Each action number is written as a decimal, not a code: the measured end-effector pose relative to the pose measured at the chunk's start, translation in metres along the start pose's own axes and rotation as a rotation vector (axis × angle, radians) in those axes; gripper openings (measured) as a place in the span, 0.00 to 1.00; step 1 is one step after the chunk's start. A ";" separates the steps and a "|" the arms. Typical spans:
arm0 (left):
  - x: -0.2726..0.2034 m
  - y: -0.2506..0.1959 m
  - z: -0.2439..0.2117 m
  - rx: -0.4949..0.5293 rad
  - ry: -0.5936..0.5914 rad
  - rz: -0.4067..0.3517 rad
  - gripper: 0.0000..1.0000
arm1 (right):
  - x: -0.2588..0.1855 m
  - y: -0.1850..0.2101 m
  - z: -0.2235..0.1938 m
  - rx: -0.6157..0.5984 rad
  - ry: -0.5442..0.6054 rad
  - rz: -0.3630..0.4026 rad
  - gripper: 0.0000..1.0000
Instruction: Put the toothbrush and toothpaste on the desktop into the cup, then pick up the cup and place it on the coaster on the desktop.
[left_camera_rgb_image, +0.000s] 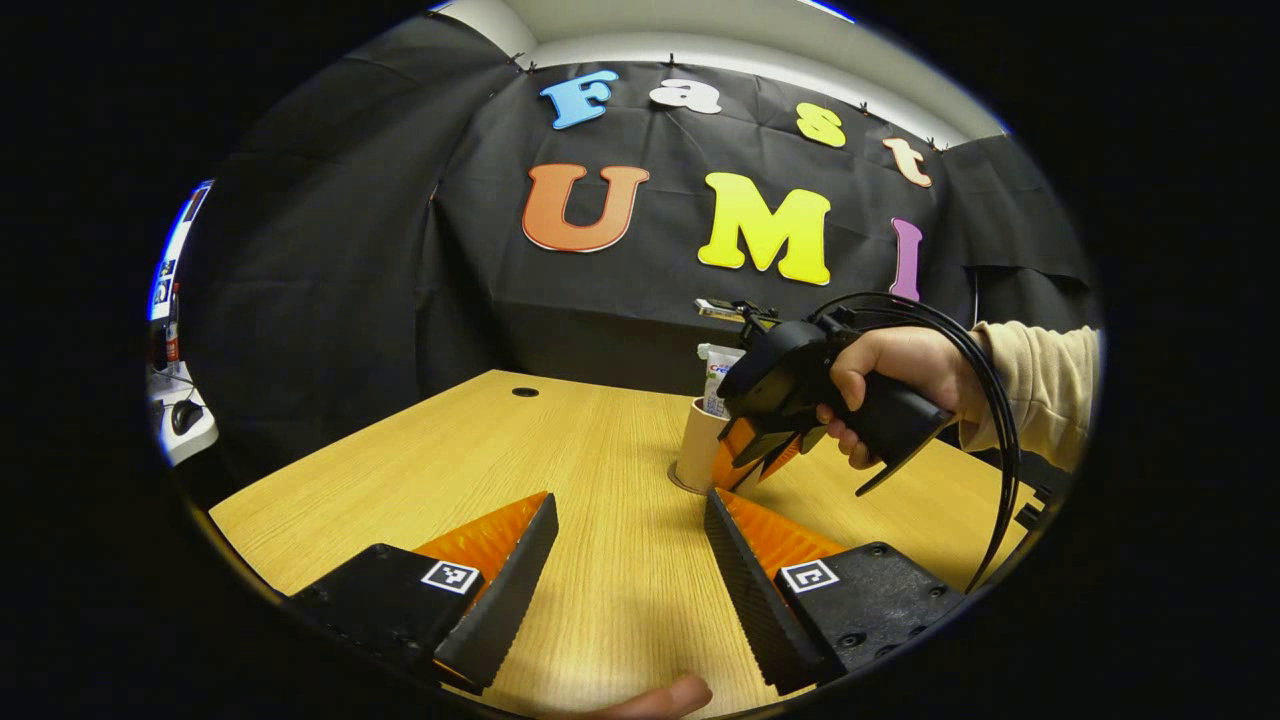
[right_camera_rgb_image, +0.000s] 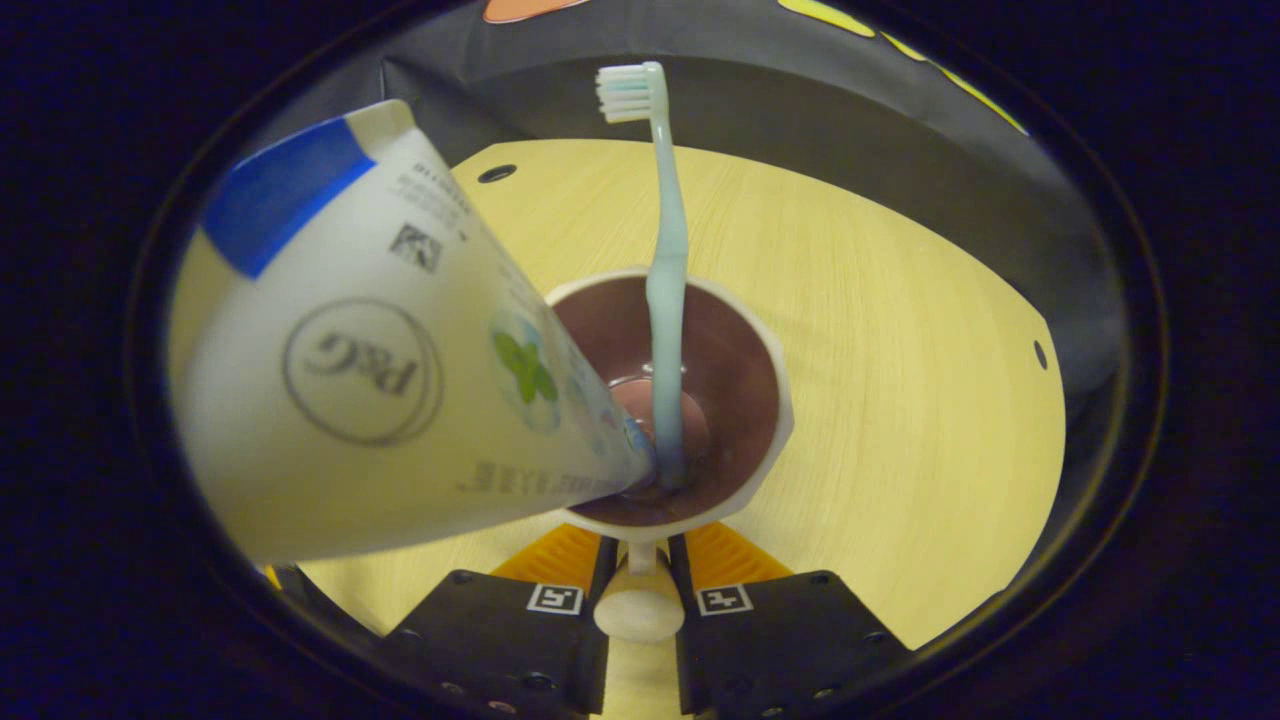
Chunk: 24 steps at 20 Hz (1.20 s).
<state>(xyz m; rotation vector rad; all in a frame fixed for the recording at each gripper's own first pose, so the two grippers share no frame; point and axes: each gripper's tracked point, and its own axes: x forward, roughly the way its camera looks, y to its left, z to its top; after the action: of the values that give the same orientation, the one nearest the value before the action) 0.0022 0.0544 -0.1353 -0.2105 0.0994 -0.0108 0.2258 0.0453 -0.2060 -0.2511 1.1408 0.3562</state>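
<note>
Toothbrush (right_camera_rgb_image: 667, 260) and toothpaste (right_camera_rgb_image: 380, 350) sat in cup (right_camera_rgb_image: 680, 400). Right claw (right_camera_rgb_image: 640, 590) clamped cup handle at 6 o'clock; left claw (left_camera_rgb_image: 625, 570) gaped wide, held nothing. Coaster placement seemed in hand; release next.

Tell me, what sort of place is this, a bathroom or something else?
Likely a recording booth, not a bathroom. Black cloth hangs as walls around a bare wooden desk, and a person's hand works a handheld tool at a cup holding a toothbrush and toothpaste.
</note>
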 end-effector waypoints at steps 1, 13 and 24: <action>0.000 0.000 -0.001 0.001 0.005 0.003 0.94 | 0.001 0.000 -0.001 0.005 -0.002 0.006 0.27; -0.002 -0.004 -0.010 0.000 0.056 0.039 0.94 | -0.045 0.006 0.006 0.036 -0.376 -0.022 0.95; -0.018 -0.039 0.010 -0.016 0.049 0.047 0.94 | -0.182 -0.040 -0.064 0.089 -0.946 -0.176 0.96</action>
<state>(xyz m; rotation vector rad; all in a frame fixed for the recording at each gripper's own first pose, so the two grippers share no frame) -0.0147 0.0182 -0.1159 -0.2238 0.1535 0.0312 0.1205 -0.0422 -0.0641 -0.0770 0.1983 0.2198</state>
